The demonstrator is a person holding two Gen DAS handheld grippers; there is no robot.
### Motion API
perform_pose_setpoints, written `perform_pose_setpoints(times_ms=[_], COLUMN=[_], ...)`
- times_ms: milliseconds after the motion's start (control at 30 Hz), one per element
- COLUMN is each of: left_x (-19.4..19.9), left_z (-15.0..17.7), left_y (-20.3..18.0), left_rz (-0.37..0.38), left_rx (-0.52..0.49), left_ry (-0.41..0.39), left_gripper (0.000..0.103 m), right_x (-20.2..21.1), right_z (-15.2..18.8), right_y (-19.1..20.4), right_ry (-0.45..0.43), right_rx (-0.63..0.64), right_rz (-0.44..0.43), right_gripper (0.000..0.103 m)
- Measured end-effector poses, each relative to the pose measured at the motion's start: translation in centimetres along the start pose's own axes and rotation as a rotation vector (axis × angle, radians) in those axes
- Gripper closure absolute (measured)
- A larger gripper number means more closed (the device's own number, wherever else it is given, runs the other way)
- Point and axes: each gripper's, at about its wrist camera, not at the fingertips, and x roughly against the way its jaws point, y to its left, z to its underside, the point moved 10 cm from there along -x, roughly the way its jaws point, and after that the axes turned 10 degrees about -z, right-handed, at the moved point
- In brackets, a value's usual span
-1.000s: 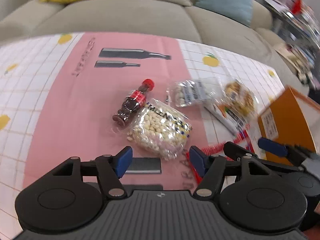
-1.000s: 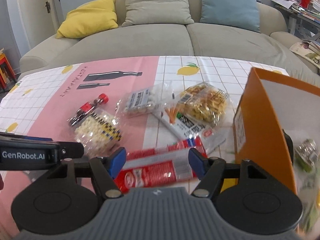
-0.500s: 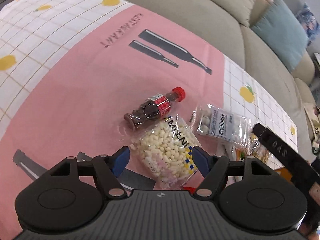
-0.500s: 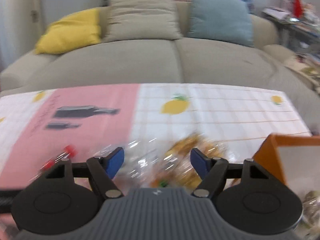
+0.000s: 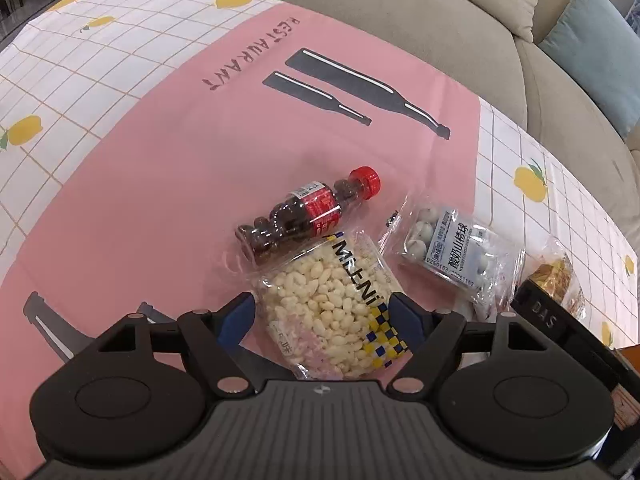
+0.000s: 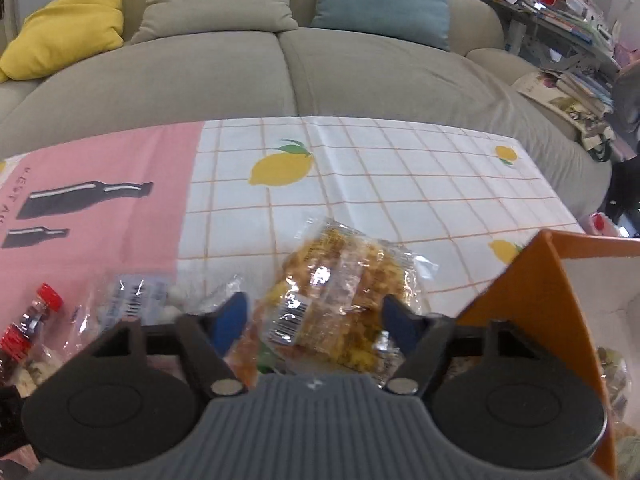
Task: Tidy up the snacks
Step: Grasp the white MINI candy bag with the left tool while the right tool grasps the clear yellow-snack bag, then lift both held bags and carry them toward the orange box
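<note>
A clear bag of white puffs lies on the pink part of the tablecloth. My left gripper straddles it, jaws opening, pads beside the bag without pressing. A small bottle with a red cap touches the bag's far end. To the right lies a clear pack with a blue label. My right gripper hangs over a clear bag of golden snacks. Its jaws are closing around that bag, which rests on other packs. No firm pinch shows.
An open orange box stands at the right, with wrapped items inside. The right gripper's black body sits close to the left one. A grey sofa with cushions borders the table's far edge. A cluttered side table is far right.
The left gripper rolled and came down over the puff bag, jaws wider. The right gripper left the red pack, swung toward the golden snack bag and now brackets it.
</note>
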Motion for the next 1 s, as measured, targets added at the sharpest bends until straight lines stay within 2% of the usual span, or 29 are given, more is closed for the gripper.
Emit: perform_pose_setpoints(times_ms=[100, 233, 367, 600, 733, 900, 1000], left_x=[-0.1, -0.5, -0.6, 0.0, 0.6, 1.3, 1.9], left_z=[0.1, 0.2, 0.1, 0.7, 1.3, 2.6, 3.6], left_y=[-0.3, -0.7, -0.9, -0.5, 0.3, 1.7, 2.7], left_rz=[-0.011, -0.011, 0.004, 0.045, 0.070, 0.072, 0.056], left_rx=[-0.008, -0.013, -0.055, -0.193, -0.281, -0.422, -0.520], left_ry=[-0.007, -0.006, -0.021, -0.027, 0.010, 0.064, 0.079], left_gripper=[0.008, 0.002, 0.002, 0.008, 0.013, 0.014, 0.014], right_x=[0.1, 0.4, 0.9, 2.8, 4.9, 8.3, 10.6], right_z=[0.2, 0.1, 0.5, 1.3, 2.0, 3.5, 4.9], right_y=[-0.1, 0.1, 0.9, 1.8, 2.2, 3.0, 3.8], right_ry=[-0.002, -0.006, -0.011, -0.019, -0.047, -0.045, -0.050], right_rx=[0.010, 0.023, 0.055, 0.075, 0.087, 0.111, 0.173], right_rz=[-0.018, -0.032, -0.051, -0.143, -0.225, -0.312, -0.337], right_gripper=[0.041, 0.053, 0.059, 0.074, 0.083, 0.088, 0.091])
